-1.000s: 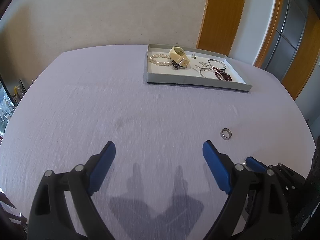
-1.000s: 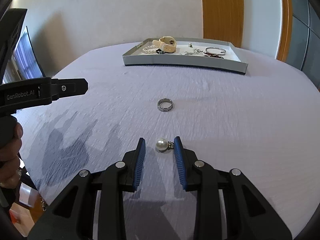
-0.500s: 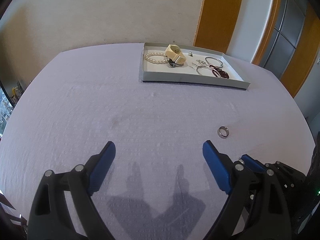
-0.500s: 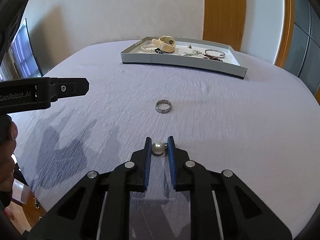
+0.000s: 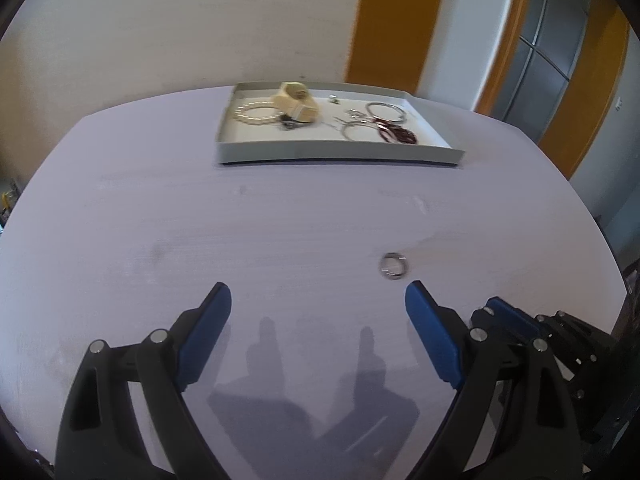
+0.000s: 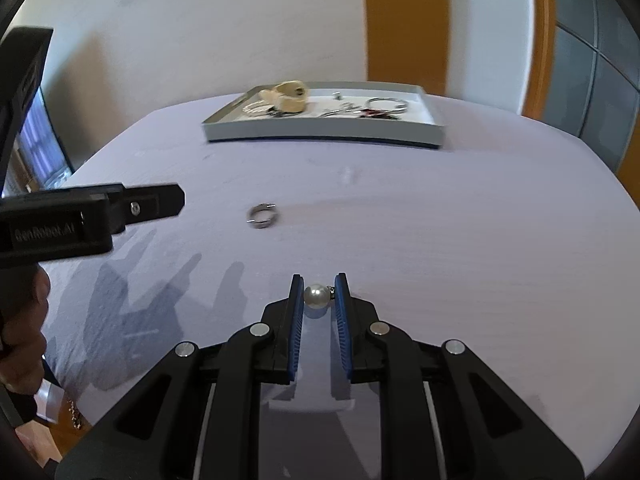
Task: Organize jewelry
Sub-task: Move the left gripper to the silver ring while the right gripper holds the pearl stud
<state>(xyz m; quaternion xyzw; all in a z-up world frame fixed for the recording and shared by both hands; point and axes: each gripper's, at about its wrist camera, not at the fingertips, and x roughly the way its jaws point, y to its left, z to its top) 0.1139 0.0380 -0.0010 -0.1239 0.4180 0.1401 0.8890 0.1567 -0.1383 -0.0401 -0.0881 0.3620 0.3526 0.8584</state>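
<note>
My right gripper (image 6: pixel 318 286) is shut on a pearl earring (image 6: pixel 316 296) and holds it above the lilac tablecloth. A silver ring (image 6: pixel 262 216) lies on the cloth ahead and to the left; it also shows in the left wrist view (image 5: pixel 393 267), just ahead of my left gripper's right finger. My left gripper (image 5: pixel 318 300) is open and empty over the cloth. A grey tray (image 6: pixel 320 133) at the far side holds a pearl bracelet (image 5: pixel 256 113), a cream watch (image 5: pixel 298 100), silver bangles (image 5: pixel 386 112) and dark red beads (image 5: pixel 398 133).
The round table ends close behind both grippers. The left gripper's body (image 6: pixel 88 216) reaches in from the left in the right wrist view. An orange door frame (image 5: pixel 394 20) and a white wall stand behind the tray.
My right gripper closed on the pearl earring and lifted it off the cloth. My left gripper stayed open and drifted slightly forward and right.
</note>
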